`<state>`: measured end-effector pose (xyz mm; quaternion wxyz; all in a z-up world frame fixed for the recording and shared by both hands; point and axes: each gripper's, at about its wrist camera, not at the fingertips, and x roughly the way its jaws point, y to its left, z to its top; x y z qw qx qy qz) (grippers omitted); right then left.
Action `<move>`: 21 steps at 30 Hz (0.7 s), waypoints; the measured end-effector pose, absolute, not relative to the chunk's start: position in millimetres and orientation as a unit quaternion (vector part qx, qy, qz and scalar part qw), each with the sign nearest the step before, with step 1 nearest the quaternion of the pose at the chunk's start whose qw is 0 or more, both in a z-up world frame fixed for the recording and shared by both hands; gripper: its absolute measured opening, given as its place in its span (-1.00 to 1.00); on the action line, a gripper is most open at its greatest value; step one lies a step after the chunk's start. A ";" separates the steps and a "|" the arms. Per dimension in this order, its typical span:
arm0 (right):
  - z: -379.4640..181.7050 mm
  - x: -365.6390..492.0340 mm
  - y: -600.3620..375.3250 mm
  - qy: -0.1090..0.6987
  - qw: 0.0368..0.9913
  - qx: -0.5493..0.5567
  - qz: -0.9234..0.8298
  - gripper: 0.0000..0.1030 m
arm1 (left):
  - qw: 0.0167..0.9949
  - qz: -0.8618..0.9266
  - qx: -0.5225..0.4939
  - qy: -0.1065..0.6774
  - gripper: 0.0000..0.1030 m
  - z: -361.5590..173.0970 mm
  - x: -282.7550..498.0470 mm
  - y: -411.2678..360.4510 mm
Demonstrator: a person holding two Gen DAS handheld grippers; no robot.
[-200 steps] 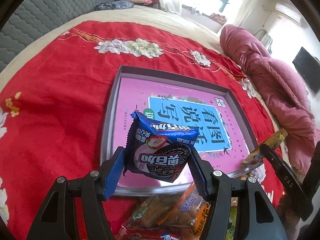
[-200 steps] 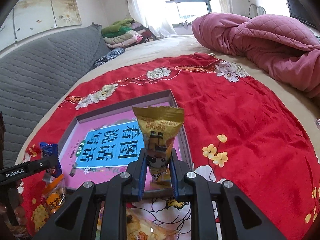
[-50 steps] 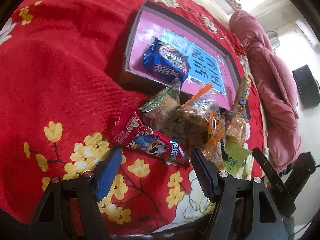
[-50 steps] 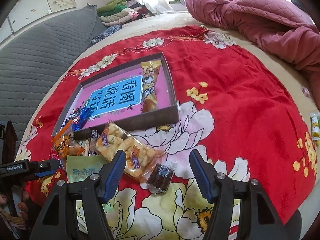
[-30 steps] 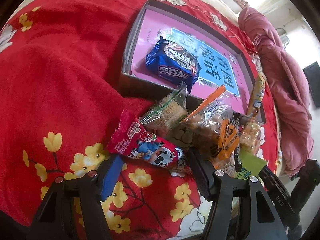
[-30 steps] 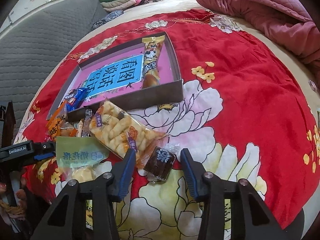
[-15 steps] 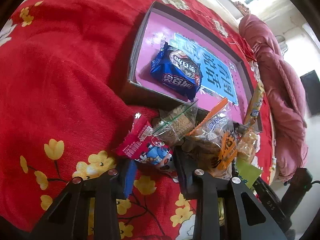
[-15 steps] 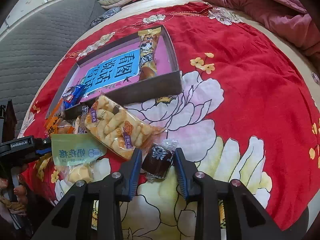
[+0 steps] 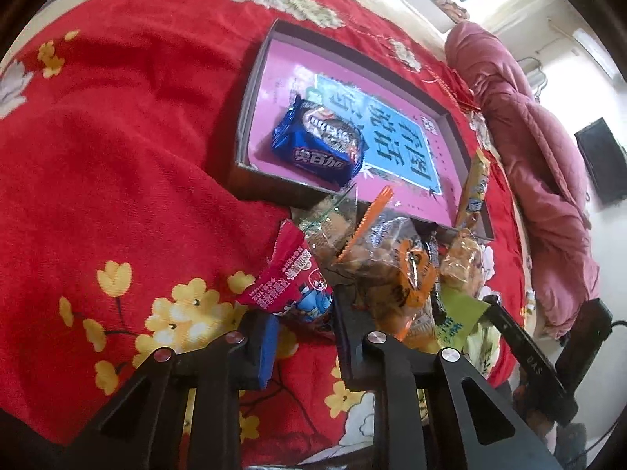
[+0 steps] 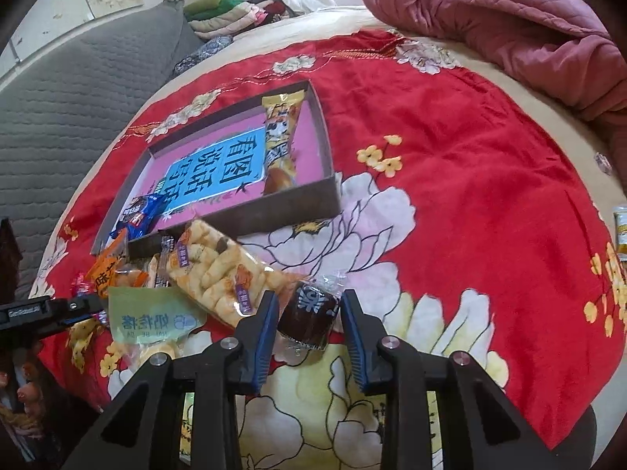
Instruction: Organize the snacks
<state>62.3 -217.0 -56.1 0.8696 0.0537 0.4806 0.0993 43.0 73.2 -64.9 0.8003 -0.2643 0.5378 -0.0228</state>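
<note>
My left gripper [image 9: 301, 313] is closing its jaws on a red snack packet [image 9: 290, 278], which stands crumpled and tipped up between the pads. My right gripper [image 10: 308, 305] is shut on a small dark brown wrapped snack [image 10: 305, 323] on the red floral cloth. Beyond both lies the shallow grey box [image 10: 274, 207] with its pink and blue floor. A blue cookie packet [image 9: 321, 145] lies at one end of the box and a long yellow packet [image 10: 280, 137] at the other. Loose snacks are heaped at the box's near wall.
In the heap are a clear bag of puffed sticks [image 10: 219, 274], a green packet [image 10: 153, 317] and an orange-printed bag [image 9: 392, 274]. A pink quilt [image 10: 509, 11] is bunched at the far right. A small yellow packet [image 10: 621, 231] lies apart at the right edge.
Both grippers went from open around their snacks to closed on them. The red packet buckled and tipped upward. The blue and yellow packets held earlier now lie in the box.
</note>
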 end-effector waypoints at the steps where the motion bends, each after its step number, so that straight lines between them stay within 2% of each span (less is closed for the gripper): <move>1: -56.0 62.1 -216.9 0.480 0.870 0.053 0.100 -0.36 | 0.803 -0.021 -0.262 0.536 -0.51 -62.4 41.8 73.4; 21: -32.7 56.0 -199.5 0.416 0.901 0.003 0.124 -0.36 | 0.861 -0.030 -0.214 0.461 -0.69 -10.8 30.6 74.1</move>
